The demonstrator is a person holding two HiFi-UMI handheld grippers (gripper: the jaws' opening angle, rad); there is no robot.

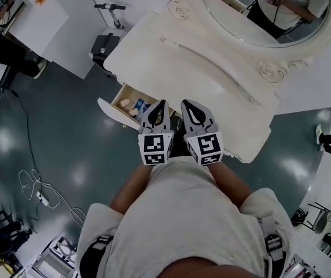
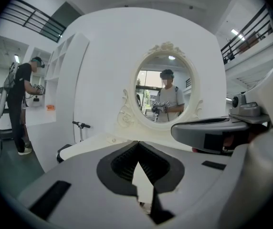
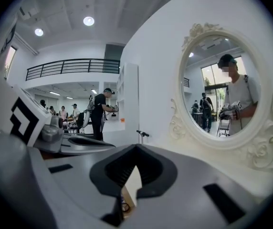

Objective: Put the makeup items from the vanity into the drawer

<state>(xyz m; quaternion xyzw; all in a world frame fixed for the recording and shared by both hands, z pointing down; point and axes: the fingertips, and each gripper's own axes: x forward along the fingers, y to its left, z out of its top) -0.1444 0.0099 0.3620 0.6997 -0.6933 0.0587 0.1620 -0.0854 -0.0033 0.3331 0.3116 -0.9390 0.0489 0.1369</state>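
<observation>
A: Jaws first, quick.

B: We read the left gripper [image 1: 161, 105] as pressed fully together with nothing between the pads. The right gripper [image 1: 188, 103] is the same, closed and empty. Both hang side by side over the front edge of the vanity tabletop [image 1: 212, 77], pointing toward the mirror [image 1: 258, 16].

A: Where are the makeup items?

B: We see them in the drawer [image 1: 113, 113], which is pulled out under the front edge toward the tabletop's left corner. A blue-and-white pack [image 1: 142, 105] lies in it with a pale item [image 1: 125, 103] just beside it. The grippers cover the rest of the inside.

A: Anything on the tabletop?

B: We find none in the head view. The surface looks bare from the front edge to the back edge, so we judge the moving is about done and the drawer is not yet shut.

A: Handling notes?

B: These are our guesses. The items look small and light. The pack seems to be a stiff carton that could dent if squeezed hard. The pale item is probably smooth plastic, so it may be slippery. We'd take each one across its narrow middle with a gentle grip. For the drawer, we'd push flat on its front panel.
</observation>
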